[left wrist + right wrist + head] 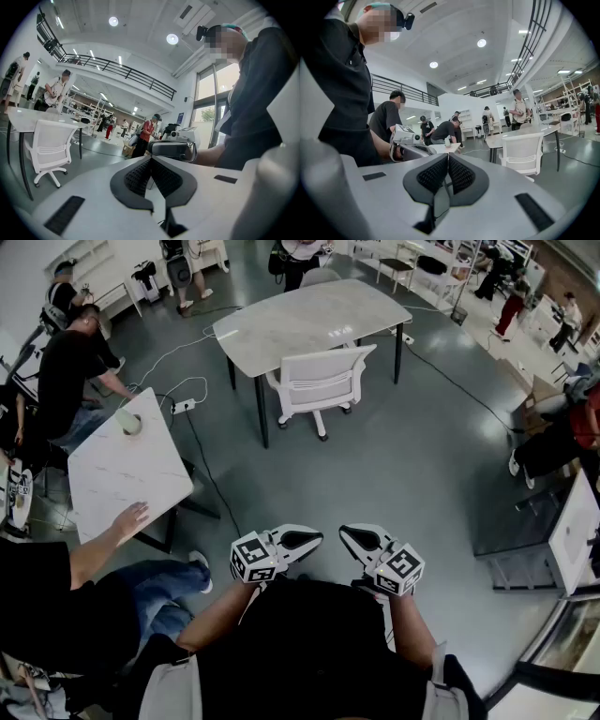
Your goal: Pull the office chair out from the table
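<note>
White office chair (319, 381) at table (300, 320) (whole top only in head view); left tongs (151, 161), right tongs (448, 159) clenched empty.

Bright, even indoor light from round ceiling lamps (172, 39) and strip lights (525, 32) overhead, plus daylight through a tall window (206, 96) in the left gripper view. Pale glare spots on the marble counter (300, 320), soft sheen on the grey floor (403, 456), only faint shadows under the office chair (319, 381). Heavy fisheye bending and black vignette at every edge. Sharp at mid-distance, softer towards the rims.
</note>
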Tool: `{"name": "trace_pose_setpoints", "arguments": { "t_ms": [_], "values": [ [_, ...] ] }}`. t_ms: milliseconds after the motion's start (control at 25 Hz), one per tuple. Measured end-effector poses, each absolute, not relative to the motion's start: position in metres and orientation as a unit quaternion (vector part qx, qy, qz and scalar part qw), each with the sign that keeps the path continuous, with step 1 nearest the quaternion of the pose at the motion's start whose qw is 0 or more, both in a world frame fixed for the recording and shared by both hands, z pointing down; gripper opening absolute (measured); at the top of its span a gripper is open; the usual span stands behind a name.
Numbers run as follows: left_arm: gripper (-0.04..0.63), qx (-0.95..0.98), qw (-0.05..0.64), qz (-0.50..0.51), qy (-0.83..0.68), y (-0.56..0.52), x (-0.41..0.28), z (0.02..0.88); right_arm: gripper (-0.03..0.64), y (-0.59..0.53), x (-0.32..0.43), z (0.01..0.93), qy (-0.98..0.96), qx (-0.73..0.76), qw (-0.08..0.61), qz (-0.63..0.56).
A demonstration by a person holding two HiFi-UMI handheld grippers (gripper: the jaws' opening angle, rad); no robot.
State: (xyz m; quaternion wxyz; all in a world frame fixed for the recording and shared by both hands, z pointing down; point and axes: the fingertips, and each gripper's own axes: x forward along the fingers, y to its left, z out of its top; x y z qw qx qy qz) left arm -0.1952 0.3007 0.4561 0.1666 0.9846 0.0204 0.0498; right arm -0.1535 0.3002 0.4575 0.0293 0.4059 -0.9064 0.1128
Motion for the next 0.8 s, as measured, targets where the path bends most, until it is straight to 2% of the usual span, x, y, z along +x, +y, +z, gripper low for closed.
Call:
{"name": "trace_pose_setpoints", "arguments": {
  "t_ms": [800],
  "values": [
    [0.012,0.985,0.160,0.067,0.017,0.295,-0.205,0.461,0.021,0.298,-0.158,0.466,-0.898,0.419,0.061,0.118]
  ]
}}
